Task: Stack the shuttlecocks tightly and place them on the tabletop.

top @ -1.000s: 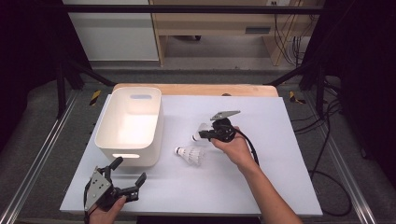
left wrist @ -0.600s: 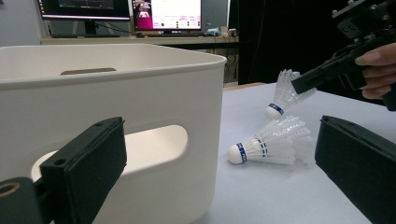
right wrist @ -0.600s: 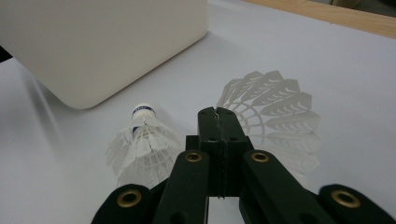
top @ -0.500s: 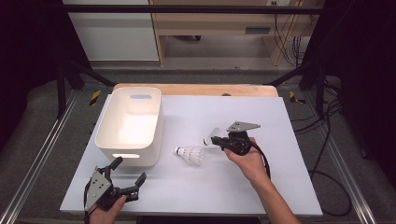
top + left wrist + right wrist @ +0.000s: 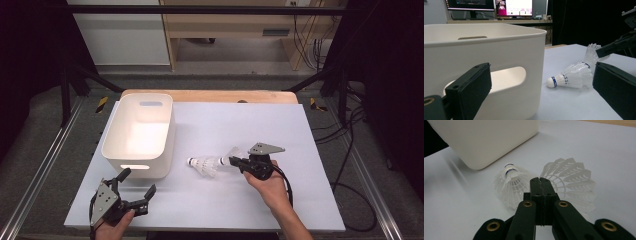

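A white bin (image 5: 140,134) stood on the white counter (image 5: 310,145), its cut-out handle facing the person. Just beside the bin's near right corner lay a shuttlecock (image 5: 202,164) on its side, cork tip pointing toward the bin, with nothing between the two. A second shuttlecock (image 5: 231,154) sat a little farther from the bin, its skirt touching or just beside the first one's skirt; its cork was hidden behind the right claw (image 5: 234,161).

In the right gripper view, the right claw (image 5: 540,182) was pressed together, tips at the base of the second shuttlecock's (image 5: 570,178) fanned skirt; whether a feather was pinched could not be told. The right hand (image 5: 270,182) held it low and roughly level, pointing toward the bin.

The left claw (image 5: 136,186) rested by the counter's near edge, in front of the bin, spread wide with nothing between its jaws, angled toward the bin and the lying shuttlecock (image 5: 571,76).
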Available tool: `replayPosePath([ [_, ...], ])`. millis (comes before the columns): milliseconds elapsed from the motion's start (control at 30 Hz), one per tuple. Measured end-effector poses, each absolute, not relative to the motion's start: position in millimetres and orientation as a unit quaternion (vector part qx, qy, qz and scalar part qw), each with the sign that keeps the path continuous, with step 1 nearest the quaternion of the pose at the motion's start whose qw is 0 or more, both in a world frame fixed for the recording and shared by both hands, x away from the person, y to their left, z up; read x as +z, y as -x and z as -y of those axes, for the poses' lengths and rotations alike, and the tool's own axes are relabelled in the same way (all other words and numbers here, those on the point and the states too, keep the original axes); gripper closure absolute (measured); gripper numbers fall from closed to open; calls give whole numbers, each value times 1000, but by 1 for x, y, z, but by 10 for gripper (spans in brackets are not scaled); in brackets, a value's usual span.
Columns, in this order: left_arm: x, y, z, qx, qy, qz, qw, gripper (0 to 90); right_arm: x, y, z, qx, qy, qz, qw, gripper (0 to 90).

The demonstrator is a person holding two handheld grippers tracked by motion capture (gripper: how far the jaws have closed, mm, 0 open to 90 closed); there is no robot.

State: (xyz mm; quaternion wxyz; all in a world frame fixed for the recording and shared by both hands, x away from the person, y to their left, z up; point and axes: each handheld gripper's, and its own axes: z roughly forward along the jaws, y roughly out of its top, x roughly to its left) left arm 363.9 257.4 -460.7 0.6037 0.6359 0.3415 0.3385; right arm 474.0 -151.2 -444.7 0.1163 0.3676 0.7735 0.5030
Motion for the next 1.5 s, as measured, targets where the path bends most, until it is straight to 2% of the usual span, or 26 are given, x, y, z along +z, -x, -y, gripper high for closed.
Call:
replayPosePath([
  [733, -461, -365, -255, 337, -640, -339, 602, 22, -465, -465, 124, 533, -369, -756, 86, 900],
  [1500, -461, -364, -254, 337, -641, -337, 601, 22, -475, -466, 113, 543, -374, -747, 82, 900],
])
